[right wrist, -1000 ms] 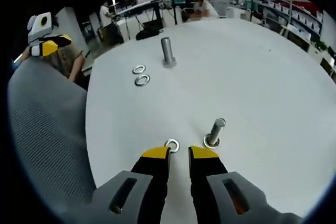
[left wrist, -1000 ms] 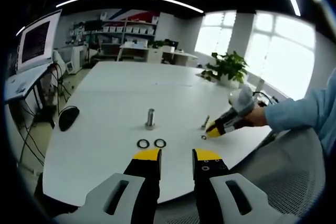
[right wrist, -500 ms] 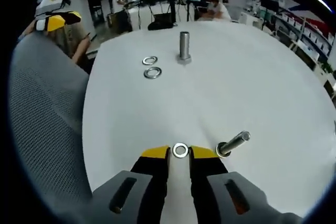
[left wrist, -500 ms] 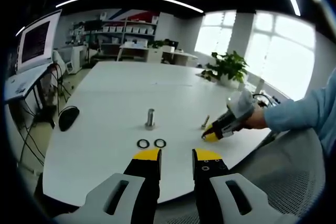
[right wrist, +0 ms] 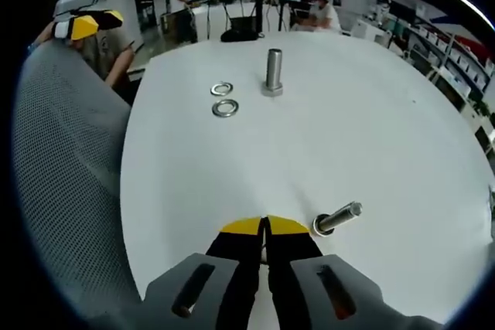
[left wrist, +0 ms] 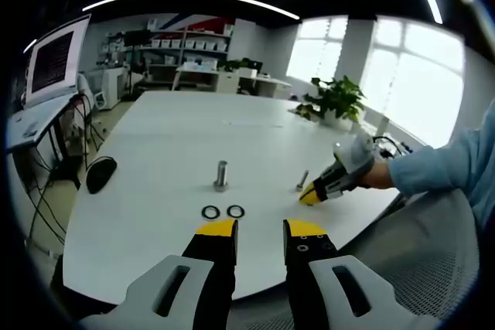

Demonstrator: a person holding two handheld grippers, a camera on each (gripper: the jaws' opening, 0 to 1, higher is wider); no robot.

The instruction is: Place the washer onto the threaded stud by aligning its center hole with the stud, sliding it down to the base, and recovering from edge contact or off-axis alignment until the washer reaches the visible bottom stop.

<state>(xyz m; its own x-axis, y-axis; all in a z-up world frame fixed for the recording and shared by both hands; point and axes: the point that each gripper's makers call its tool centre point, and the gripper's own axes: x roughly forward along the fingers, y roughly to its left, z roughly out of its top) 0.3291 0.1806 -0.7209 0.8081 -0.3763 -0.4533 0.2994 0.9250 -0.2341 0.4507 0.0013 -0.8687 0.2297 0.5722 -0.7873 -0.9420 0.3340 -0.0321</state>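
Observation:
My right gripper (right wrist: 265, 231) rests low over the white table (right wrist: 371, 113), its yellow-tipped jaws pressed together. The small washer that lay between them is hidden now. Just to its right a small threaded stud (right wrist: 336, 218) rises from its base, leaning in this view. In the left gripper view the same stud (left wrist: 302, 181) stands beside the right gripper (left wrist: 313, 195), held by a person's hand. My left gripper (left wrist: 261, 229) hovers open off the table's near edge, nothing between its jaws. A larger stud (left wrist: 221, 175) stands mid-table.
Two loose washers (left wrist: 210, 212) (left wrist: 236, 211) lie side by side in front of the larger stud (right wrist: 273, 73). A black mouse (left wrist: 100, 172) sits at the table's left edge. A grey mesh chair (right wrist: 69, 191) is below the table rim. A potted plant (left wrist: 334, 102) stands at the far right.
The right gripper's jaws have closed on the small washer that lay between their tips, and the washer is no longer visible. The left gripper has stayed still.

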